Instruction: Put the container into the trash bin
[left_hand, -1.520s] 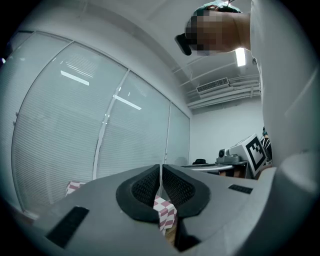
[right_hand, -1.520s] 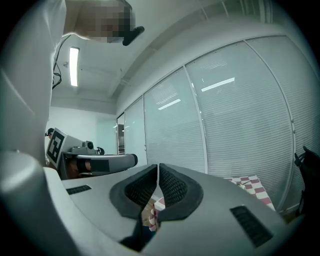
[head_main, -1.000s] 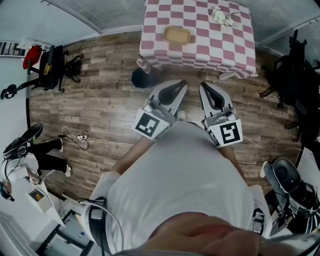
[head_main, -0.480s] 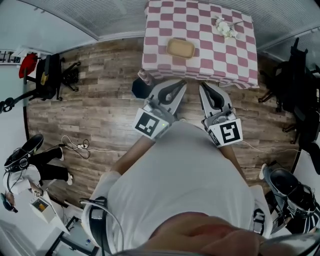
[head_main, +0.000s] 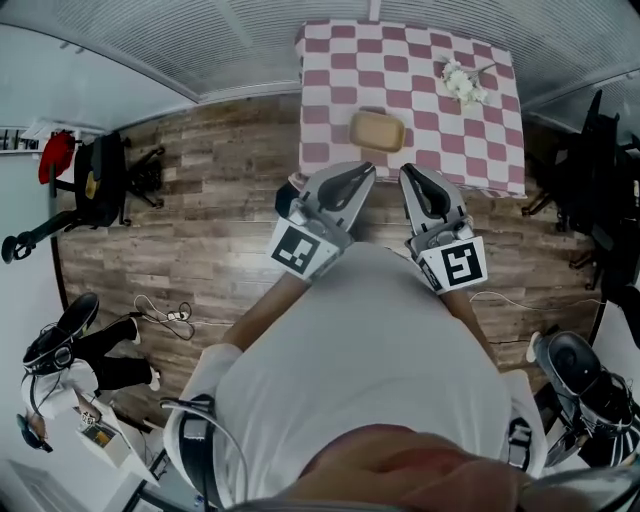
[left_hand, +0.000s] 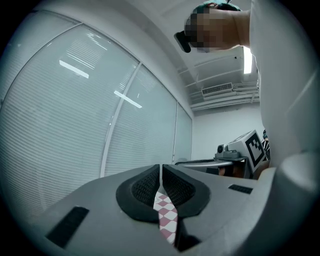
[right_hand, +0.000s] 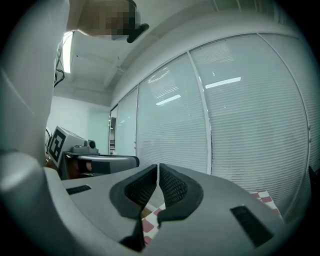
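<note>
A tan shallow container (head_main: 377, 131) lies on the table with the pink-and-white checked cloth (head_main: 330, 80) at the top of the head view. Both grippers are held level in front of the person's body and point toward the table. The left gripper (head_main: 362, 170) (left_hand: 160, 172) is shut with nothing in it, and its tip sits just short of the table edge below the container. The right gripper (head_main: 408, 172) (right_hand: 158, 172) is shut and empty beside it. A dark round bin (head_main: 291, 187) stands on the floor by the table's near left corner, mostly hidden behind the left gripper.
White flowers (head_main: 462, 82) lie on the table's far right. Office chairs stand at the left (head_main: 100, 165) and right (head_main: 590, 150). Cables (head_main: 170, 315) trail over the wooden floor. A person's legs (head_main: 70, 345) show at the lower left. Window blinds fill both gripper views.
The table and container have come nearer and lower in the head view as the person walked toward them. Both grippers stayed shut, side by side.
</note>
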